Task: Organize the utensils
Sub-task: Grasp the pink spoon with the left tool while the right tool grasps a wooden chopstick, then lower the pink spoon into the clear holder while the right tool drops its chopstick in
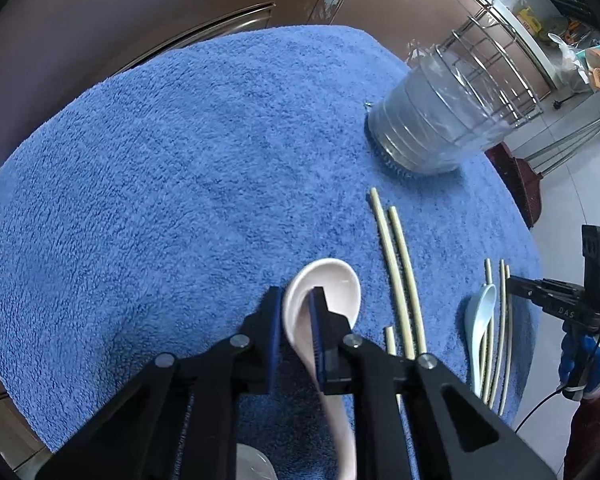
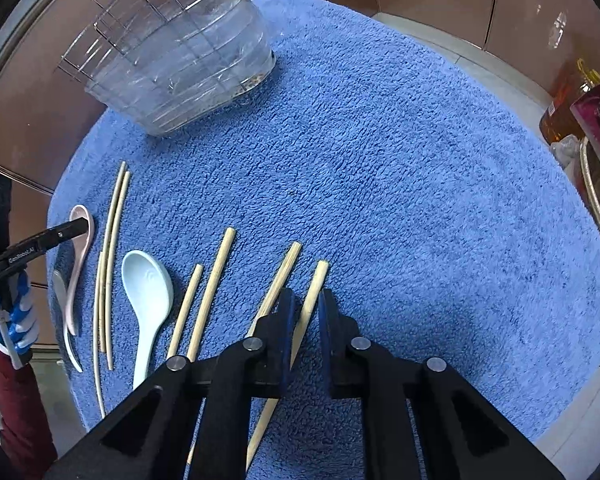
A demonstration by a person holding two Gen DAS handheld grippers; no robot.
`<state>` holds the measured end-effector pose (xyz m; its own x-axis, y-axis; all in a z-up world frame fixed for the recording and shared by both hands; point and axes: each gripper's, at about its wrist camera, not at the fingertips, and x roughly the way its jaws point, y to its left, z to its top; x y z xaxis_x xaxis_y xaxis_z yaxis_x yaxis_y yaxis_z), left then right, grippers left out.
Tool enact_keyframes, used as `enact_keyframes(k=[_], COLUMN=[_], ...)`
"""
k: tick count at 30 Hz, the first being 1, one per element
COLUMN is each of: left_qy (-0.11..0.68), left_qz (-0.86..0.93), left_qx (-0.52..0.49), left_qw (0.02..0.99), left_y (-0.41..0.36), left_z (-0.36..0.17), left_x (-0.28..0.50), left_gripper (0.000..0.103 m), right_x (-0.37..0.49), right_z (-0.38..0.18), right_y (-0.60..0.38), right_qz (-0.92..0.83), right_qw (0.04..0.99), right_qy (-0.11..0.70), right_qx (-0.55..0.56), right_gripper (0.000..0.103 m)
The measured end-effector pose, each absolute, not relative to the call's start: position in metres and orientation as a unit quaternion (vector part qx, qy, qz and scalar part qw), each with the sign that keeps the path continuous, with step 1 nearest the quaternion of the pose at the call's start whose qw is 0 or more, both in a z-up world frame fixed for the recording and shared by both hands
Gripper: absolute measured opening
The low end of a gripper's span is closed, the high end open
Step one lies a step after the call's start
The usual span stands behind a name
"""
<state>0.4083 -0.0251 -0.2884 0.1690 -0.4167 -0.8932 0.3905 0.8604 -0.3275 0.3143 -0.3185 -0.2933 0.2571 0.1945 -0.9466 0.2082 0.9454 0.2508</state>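
Left gripper [image 1: 298,312] fingers clamp the pink spoon [image 1: 324,292] on its rim, right gripper [image 2: 305,312] fingers pinch one chopstick [image 2: 310,300]; either thin grip may slip when lifted.

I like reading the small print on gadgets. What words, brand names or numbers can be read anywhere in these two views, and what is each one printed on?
"GenRobot.AI": white lettering on the left gripper, along its black arm in the right wrist view.
"DAS": faint letters on the right gripper, on its black body in the left wrist view; anything further is too blurred.
Amber bottle at the right edge: its label is too small to read.
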Motion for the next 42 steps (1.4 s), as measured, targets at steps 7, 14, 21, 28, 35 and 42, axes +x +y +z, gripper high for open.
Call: enact_keyframes(k=[7, 14, 21, 28, 35, 42], left_qy=[0.572, 0.536, 0.475, 0.39, 0.319, 0.273], left_qz=[-0.256, -0.233, -0.213, -0.204, -0.189, -0.176], left_qx=[0.002, 0.001, 0.006, -0.003, -0.011, -0.012], left_qw=[0.779, 0.812, 0.854, 0.898, 0.929, 0.946], left_y=[-0.029, -0.022, -0.013, -0.006, -0.004, -0.021], left_z=[-0.283, -0.255, -0.204, -0.148, -0.089, -0.05], left_x=[0.4, 0.378, 0.335, 0.274, 0.23, 0.239], left_gripper=[0.007, 0.007, 0.007, 0.007, 0.007, 0.007], right_x=[0.314, 0.285, 0.248, 0.202, 0.167, 0.181], right_z=[-0.293, -0.284, -0.239, -0.192, -0.137, -0.088], right_y=[-0.319, -0.325, -0.321, -0.303, -0.289, -0.28], right_qz=[-0.011, 0.0, 0.035, 0.057, 0.085, 0.098], right_qw=[0.781, 0.8, 0.849, 0.889, 0.925, 0.953], right_qy=[0.599, 0.571, 0.495, 0.422, 0.339, 0.253], right_qx=[0.174, 0.183, 0.18, 0.167, 0.151, 0.134], right_gripper=[0.007, 0.005, 0.005, 0.005, 0.005, 0.005])
